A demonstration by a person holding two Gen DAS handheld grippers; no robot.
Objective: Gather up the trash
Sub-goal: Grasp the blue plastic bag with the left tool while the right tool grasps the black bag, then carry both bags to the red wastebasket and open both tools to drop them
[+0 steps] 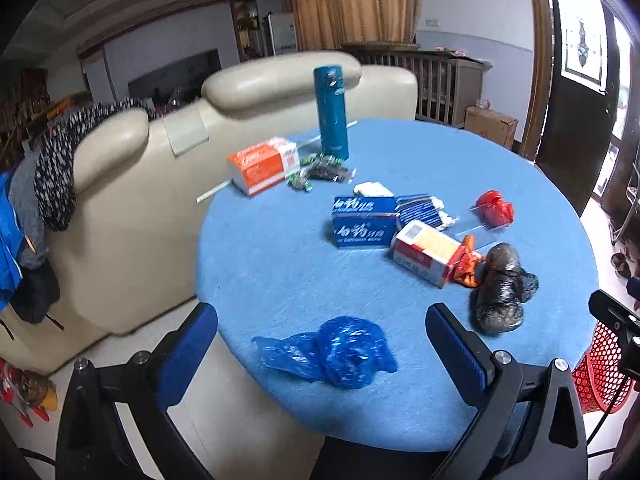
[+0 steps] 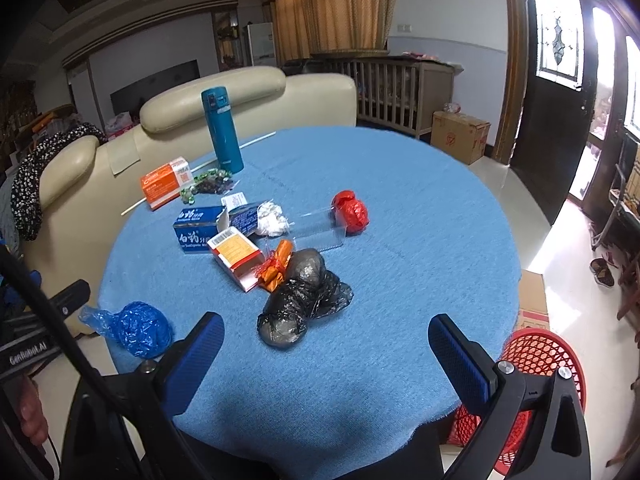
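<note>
The blue bag point(image 1: 332, 354) lies crumpled at the table's point(image 1: 440, 152) near left edge, long axis crosswise, directly between the spread fingers of the empty left gripper point(image 1: 320, 344). The right gripper point(image 2: 326, 344), also spread and empty, points nearer the black bag point(image 2: 300, 300).

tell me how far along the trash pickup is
Nothing looks collected yet. The left hand-held gripper is open around the blue bag near the table edge, not closed on it. The right hand-held gripper is open and empty, nearest the black bag. The red bag and orange wrapper are still on the table. The red basket's contents aren't visible.
</note>
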